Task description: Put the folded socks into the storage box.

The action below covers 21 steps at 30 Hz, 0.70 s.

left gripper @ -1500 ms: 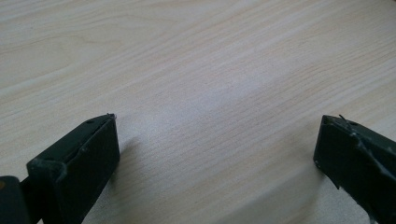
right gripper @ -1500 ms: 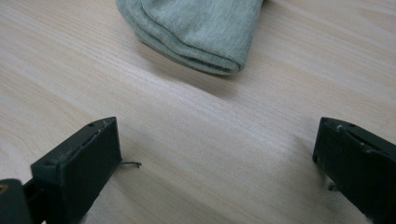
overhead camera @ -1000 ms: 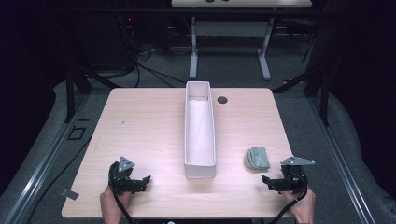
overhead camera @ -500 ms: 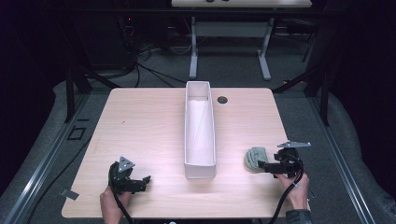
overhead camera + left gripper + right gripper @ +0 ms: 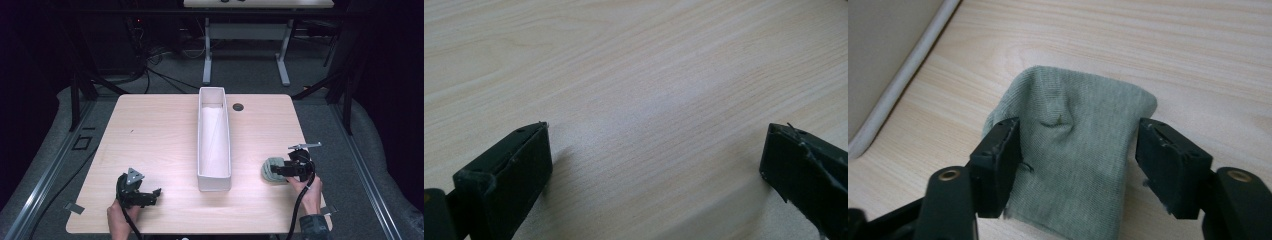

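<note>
Right gripper (image 5: 1075,150) reached cloth (image 5: 1073,165) beside bin (image 5: 214,140).

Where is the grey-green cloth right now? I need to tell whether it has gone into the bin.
In the high view the grey-green cloth lies on the table, right of the white bin's near end, between the right gripper's jaws.

Grey-green, perhaps sage, knit cloth (image 5: 1073,155); white bin (image 5: 214,140); pale woodgrain table (image 5: 150,130).
</note>
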{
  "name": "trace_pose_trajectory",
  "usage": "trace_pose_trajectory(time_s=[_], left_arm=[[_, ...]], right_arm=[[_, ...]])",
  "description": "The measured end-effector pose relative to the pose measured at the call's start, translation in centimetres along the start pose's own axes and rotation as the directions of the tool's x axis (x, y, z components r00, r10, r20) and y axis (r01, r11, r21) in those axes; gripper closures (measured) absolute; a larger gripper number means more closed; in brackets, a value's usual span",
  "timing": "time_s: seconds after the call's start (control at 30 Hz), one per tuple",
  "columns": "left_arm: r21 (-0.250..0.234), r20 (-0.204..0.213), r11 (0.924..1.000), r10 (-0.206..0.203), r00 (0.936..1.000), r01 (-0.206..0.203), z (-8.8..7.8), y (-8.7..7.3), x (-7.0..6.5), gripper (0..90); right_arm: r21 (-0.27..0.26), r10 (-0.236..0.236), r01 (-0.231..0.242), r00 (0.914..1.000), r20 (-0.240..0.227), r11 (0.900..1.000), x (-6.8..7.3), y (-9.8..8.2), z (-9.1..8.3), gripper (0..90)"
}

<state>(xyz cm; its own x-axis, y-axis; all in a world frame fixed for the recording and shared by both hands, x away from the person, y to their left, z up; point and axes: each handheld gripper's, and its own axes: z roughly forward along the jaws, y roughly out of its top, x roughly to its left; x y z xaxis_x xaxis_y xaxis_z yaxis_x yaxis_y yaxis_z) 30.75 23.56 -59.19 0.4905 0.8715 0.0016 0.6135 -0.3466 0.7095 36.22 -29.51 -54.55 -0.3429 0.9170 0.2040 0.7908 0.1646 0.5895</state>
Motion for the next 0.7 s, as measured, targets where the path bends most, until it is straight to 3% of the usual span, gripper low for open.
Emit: trace_pose_trajectory(time_s=[0.27,0.47,0.7], left_arm=[[-0.002,-0.001,1.0000,-0.004,1.0000,0.004,0.0,0.0,0.0,0.2],[-0.002,-0.001,1.0000,-0.004,1.0000,0.004,0.0,0.0,0.0,0.2],[-0.001,-0.002,1.0000,-0.005,1.0000,0.005,0.0,0.0,-0.1,0.2]], right_arm=[[0.067,-0.035,0.033,0.9988,0.034,0.997,0.9,-0.1,1.4,46.3],[0.054,-0.067,0.064,0.9962,0.055,0.997,1.6,-0.5,1.5,58.3],[0.050,-0.105,0.102,0.9924,0.063,0.993,2.1,-0.6,1.5,64.6]])
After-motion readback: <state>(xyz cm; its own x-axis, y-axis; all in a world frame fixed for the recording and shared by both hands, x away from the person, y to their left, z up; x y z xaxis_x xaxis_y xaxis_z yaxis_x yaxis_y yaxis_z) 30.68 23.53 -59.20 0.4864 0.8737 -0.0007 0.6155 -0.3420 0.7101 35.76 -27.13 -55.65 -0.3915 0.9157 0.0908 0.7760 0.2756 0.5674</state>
